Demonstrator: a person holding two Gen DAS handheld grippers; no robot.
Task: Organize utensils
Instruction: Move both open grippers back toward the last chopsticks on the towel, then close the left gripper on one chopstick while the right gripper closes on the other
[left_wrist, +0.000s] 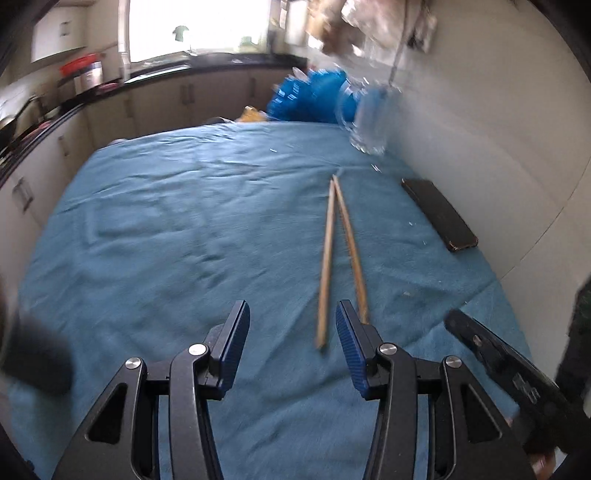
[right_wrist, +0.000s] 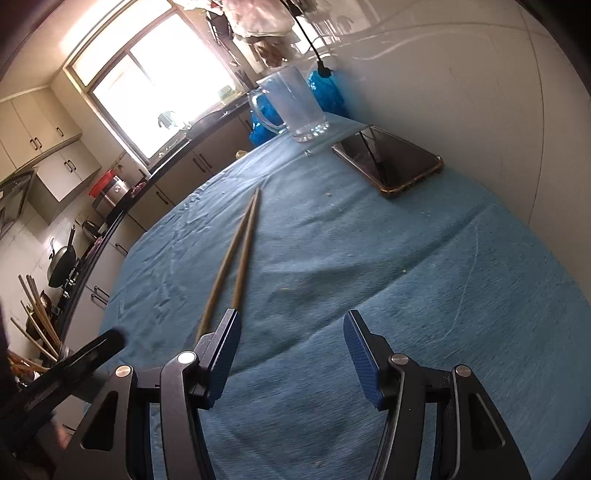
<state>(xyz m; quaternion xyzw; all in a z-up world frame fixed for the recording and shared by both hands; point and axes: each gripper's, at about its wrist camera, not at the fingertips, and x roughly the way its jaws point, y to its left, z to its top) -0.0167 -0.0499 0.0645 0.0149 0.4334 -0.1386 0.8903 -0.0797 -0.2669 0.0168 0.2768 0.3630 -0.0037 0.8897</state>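
Observation:
Two wooden chopsticks (left_wrist: 341, 254) lie side by side on the blue tablecloth (left_wrist: 184, 229), their tips meeting at the far end. My left gripper (left_wrist: 291, 325) hovers over the near end of the table, open and empty, with the chopsticks' near ends just inside its right finger. In the right wrist view the same chopsticks (right_wrist: 236, 258) run away from my right gripper (right_wrist: 291, 332), which is open and empty; their near ends pass behind its left finger. A glass mug (right_wrist: 291, 107) stands at the far end by the wall.
A dark phone (right_wrist: 391, 162) lies by the white wall on the right, also seen as the phone (left_wrist: 439, 214). A blue plastic bag (left_wrist: 314, 96) sits behind the mug (left_wrist: 369, 118). Kitchen counters and cabinets run along the left. The other gripper shows at each view's edge.

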